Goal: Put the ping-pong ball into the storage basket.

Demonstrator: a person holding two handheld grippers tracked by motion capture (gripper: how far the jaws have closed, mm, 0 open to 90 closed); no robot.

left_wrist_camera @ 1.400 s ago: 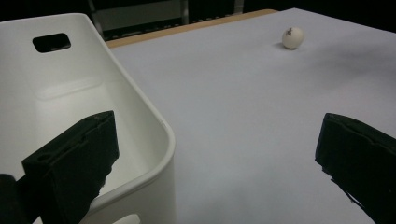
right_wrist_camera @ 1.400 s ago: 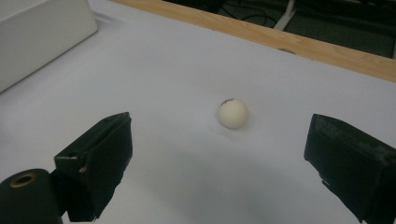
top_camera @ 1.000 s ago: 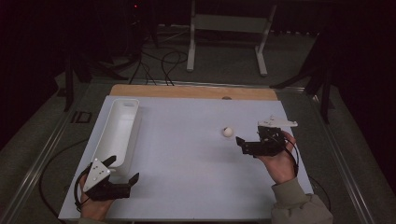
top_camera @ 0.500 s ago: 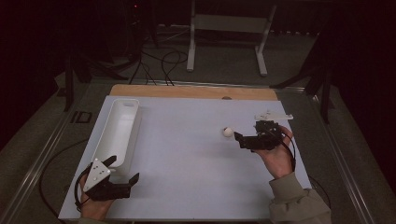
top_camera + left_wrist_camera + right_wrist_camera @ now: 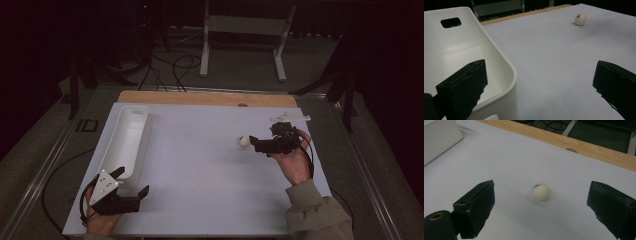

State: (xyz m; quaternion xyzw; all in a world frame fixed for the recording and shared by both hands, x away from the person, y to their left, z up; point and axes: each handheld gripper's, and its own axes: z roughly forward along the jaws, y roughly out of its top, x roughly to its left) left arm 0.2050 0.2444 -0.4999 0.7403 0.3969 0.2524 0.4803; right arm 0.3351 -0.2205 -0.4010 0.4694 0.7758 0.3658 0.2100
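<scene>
Ball (image 5: 244, 141), small & white w/ a dark mark on top, lies on the white sheet (image 5: 210, 170) toward the right edge, roughly midway btwn near & far edges. Right gripper (image 5: 253, 144) is held level just above the sheet, jaws pointing left at the ball, tips right beside it; can't tell from the high view if they touch. In the right gripper view the ball (image 5: 540, 191) sits on the sheet ahead of the jaws, btwn their lines but not yet in the gap; jaws spread wide, holding nothing.

Left gripper (image 5: 131, 184) rests at the near left corner of the sheet, jaws wide apart, nothing in them; one jaw at the near end of the white bin (image 5: 131, 145), other over bare sheet. Bin runs along the left edge, lengthwise near-to-far. From the left gripper view the ball (image 5: 580, 19) shows well apart, far across the sheet
</scene>
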